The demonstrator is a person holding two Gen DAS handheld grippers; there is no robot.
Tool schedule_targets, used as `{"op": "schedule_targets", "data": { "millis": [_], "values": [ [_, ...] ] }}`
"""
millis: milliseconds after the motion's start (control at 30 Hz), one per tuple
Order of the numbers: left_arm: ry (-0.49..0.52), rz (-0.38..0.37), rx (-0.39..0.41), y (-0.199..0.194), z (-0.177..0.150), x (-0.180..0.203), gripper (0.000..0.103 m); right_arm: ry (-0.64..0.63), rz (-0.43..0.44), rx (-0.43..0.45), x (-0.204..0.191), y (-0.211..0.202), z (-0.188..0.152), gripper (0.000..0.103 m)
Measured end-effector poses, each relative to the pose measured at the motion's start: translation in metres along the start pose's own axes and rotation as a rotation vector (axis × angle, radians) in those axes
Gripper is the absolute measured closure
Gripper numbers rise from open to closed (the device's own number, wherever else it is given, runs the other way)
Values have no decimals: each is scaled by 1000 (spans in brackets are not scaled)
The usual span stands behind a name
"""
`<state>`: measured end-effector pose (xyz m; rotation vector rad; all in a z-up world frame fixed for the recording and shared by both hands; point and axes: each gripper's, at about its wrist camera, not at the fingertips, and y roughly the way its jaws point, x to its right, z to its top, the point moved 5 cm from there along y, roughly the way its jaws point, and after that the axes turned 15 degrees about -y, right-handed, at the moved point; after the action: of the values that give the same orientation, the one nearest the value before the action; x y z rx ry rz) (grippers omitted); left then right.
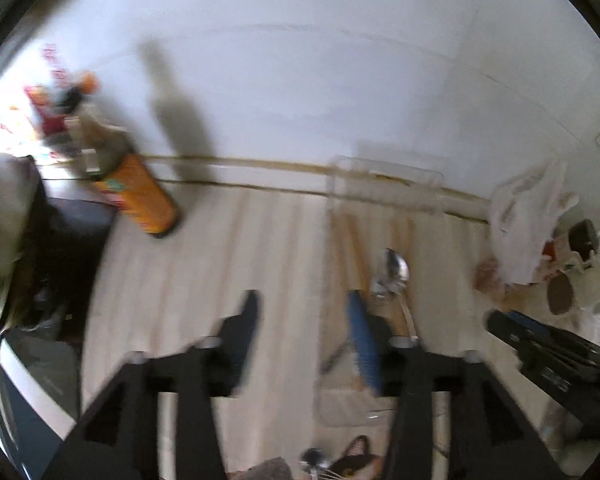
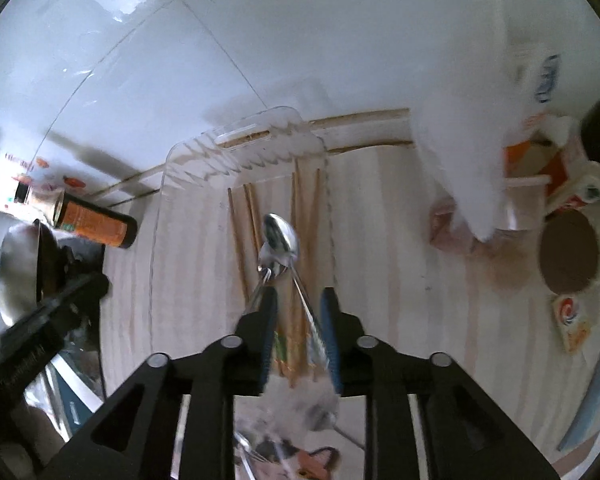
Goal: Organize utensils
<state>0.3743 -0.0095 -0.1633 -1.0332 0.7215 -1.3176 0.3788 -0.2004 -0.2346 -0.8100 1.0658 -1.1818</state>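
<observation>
Two shiny metal spoons point(image 2: 279, 240) are lying in the clear plastic tray point(image 2: 188, 168), slippery and stiff, best pinched mid-handle, while the right gripper point(image 2: 298, 316) and left gripper point(image 1: 306, 316) are hovering with fingers open.

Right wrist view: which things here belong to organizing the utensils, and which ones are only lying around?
For the job: clear tray, wooden chopsticks, metal spoons.
Lying around: orange bottle, white plastic bag, metal pot.

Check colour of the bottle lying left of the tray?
Orange label, black base on the bottle; clearest in right wrist view.
</observation>
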Motion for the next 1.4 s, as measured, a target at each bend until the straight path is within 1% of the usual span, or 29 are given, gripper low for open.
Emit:
{"op": "schedule_targets", "data": {
  "millis": [33, 67, 100, 133, 167, 233, 300, 367, 500, 567, 633, 667, 700, 733, 800, 900, 933, 967, 1000, 1033, 1100, 1133, 1167, 1233, 1267, 1300, 1333, 1367, 1400],
  "values": [
    [-12, 27, 44, -6, -4, -7, 29, -18, -18, 12, 0, -5, -6, 63],
    [-35, 41, 102, -12, -9, -13, 23, -43, -35, 24, -2, -10, -14, 55],
    [-43, 61, 151, -17, -17, -19, 13, -61, -42, 30, -3, -13, -21, 48],
    [-55, 81, 190, -20, -28, -26, 3, -86, -48, 30, -5, -15, -32, 46],
    [-63, 90, 199, -20, -38, -31, 1, -123, -57, 17, -9, -14, -47, 45],
    [-57, 105, 167, -11, -64, -41, 0, -187, -68, -23, -15, -6, -74, 45],
    [-51, 124, 113, 3, -89, -49, 0, -254, -84, -98, -21, 13, -111, 45],
    [-45, 160, 59, 17, -115, -57, 0, -286, -78, -158, -23, 34, -137, 45],
    [-34, 208, -58, 48, -165, -69, 0, -344, -96, -215, -26, 67, -164, 45],
    [-36, 212, -95, 56, -179, -71, 0, -400, -128, -256, -30, 83, -174, 47],
    [-41, 222, -120, 62, -192, -75, 0, -461, -178, -247, -36, 86, -180, 60],
    [-49, 220, -135, 64, -196, -75, 0, -461, -170, -238, -38, 85, -182, 77],
    [-59, 220, -152, 65, -202, -75, 0, -449, -178, -241, -39, 84, -184, 98],
    [-74, 217, -181, 68, -207, -74, 0, -426, -214, -254, -38, 84, -186, 98],
    [-94, 182, -228, 71, -216, -67, 1, -401, -252, -240, -39, 84, -189, 100],
    [-85, 152, -260, 75, -227, -55, 1, -333, -266, -232, -32, 79, -197, 103],
    [-83, 138, -276, 77, -230, -50, 3, -279, -244, -236, -25, 77, -201, 103],
    [-82, 122, -294, 80, -233, -46, 6, -211, -220, -248, -11, 70, -215, 103],
    [-79, 106, -313, 84, -235, -40, 13, -211, -220, -248, -11, 70, -215, 103],
    [-73, 100, -322, 87, -237, -36, 23, -180, -208, -253, -3, 68, -221, 103],
    [-59, 89, -333, 92, -239, -28, 37, -137, -189, -270, 9, 64, -229, 103],
    [-43, 90, -311, 91, -237, -23, 45, -118, -173, -276, 13, 64, -232, 103],
    [-25, 79, -293, 90, -235, -19, 50, -74, -126, -275, 19, 62, -234, 103],
    [1, 71, -282, 88, -233, -11, 78, -43, -55, -262, 23, 61, -233, 100],
    [11, 69, -284, 87, -232, -7, 84, -51, -31, -248, 23, 60, -229, 94],
    [16, 65, -287, 88, -231, -5, 89, -72, -19, -231, 21, 60, -225, 79],
    [20, 62, -294, 88, -231, -3, 94, -100, -17, -216, 20, 60, -220, 70],
    [23, 56, -298, 88, -229, -2, 95, -139, -20, -196, 15, 60, -216, 60],
    [23, 51, -302, 87, -229, -1, 96, -190, -30, -176, 9, 60, -211, 60]
  ]
}}
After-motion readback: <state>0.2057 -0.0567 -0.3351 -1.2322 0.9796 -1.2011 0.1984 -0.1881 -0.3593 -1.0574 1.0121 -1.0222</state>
